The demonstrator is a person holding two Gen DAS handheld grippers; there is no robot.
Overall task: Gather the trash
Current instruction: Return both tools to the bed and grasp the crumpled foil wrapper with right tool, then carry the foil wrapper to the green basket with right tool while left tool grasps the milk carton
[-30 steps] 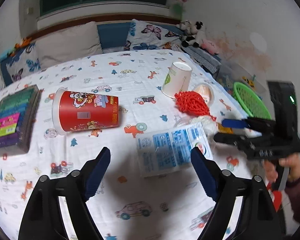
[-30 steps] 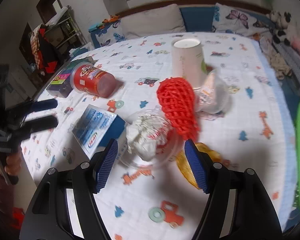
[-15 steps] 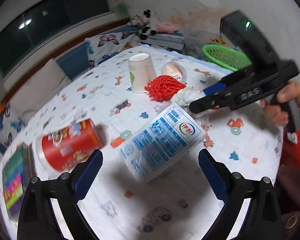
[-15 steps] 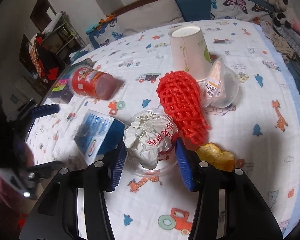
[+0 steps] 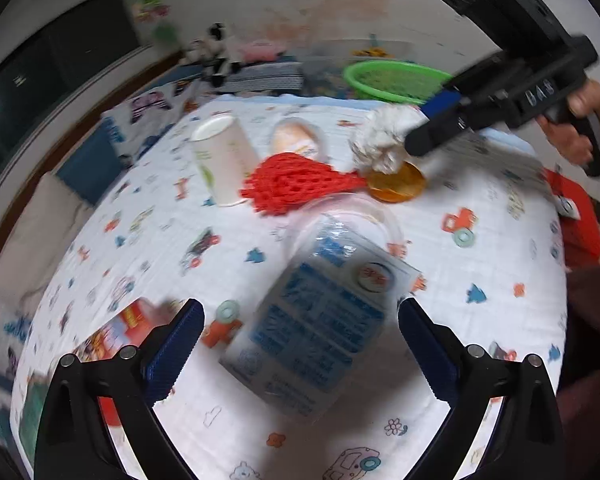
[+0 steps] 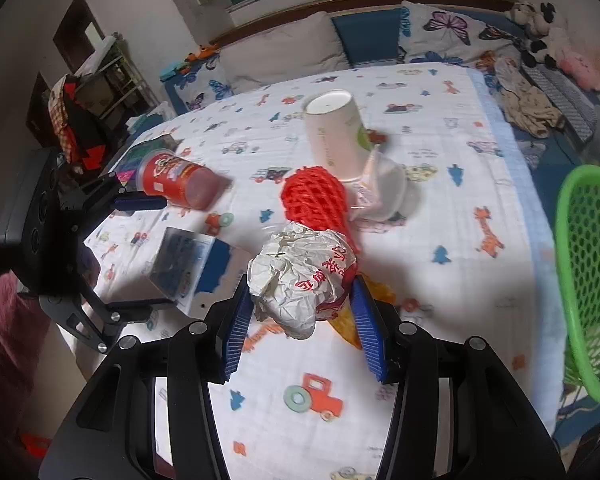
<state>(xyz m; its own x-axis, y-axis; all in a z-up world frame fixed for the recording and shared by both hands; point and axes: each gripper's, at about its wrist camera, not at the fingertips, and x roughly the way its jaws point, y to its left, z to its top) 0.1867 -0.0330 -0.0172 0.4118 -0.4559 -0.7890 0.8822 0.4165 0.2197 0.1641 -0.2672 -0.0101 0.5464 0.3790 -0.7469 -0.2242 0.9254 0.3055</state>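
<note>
My right gripper is shut on a crumpled white paper wrapper with red print, held just above the patterned bedsheet. In the left wrist view the same wrapper hangs over an orange peel. My left gripper stands open wide over a blue-and-white milk carton lying flat; its pads do not touch it. A red foam net, a white paper cup, a clear plastic cup and a red snack canister lie on the sheet.
A green mesh basket stands off the bed's right edge. A clear round dish sits behind the carton. Pillows and soft toys line the far side. A person's hand holds the right gripper.
The right gripper closed on the wrapper and lifted it out of the clear dish. The left gripper rolled, opened wider and moved in over the carton.
</note>
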